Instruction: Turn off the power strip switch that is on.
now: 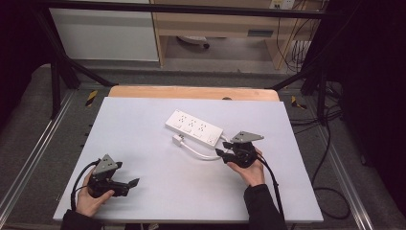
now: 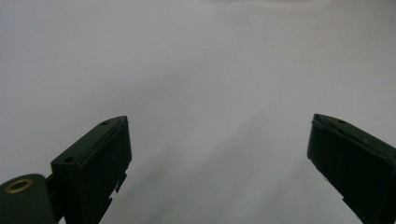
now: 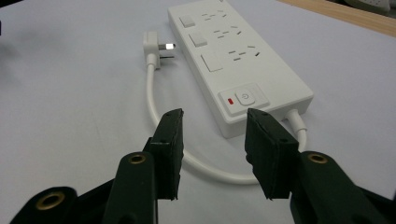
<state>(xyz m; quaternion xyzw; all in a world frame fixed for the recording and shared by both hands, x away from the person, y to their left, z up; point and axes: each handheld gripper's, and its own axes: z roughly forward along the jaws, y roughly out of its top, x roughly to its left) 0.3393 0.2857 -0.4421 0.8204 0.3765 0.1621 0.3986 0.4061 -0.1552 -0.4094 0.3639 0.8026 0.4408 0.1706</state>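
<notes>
Hovering right gripper (image 3: pixel 212 149), fingers (image 3: pixel 170 144) half-open astride the white cable (image 3: pixel 205 167), ungrasped; plug (image 3: pixel 153 46) beyond, unplugged.

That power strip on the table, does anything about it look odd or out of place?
Slightly. The power strip lies at an angle across the table rather than square to its edges. Its own plug is not plugged in; it lies loose beside the strip, with the white cord curling back round. Nothing looks damaged or spilled.

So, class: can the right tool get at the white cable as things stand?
Probably yes: the right tool stands open just above the cable, with nothing between them.
</notes>
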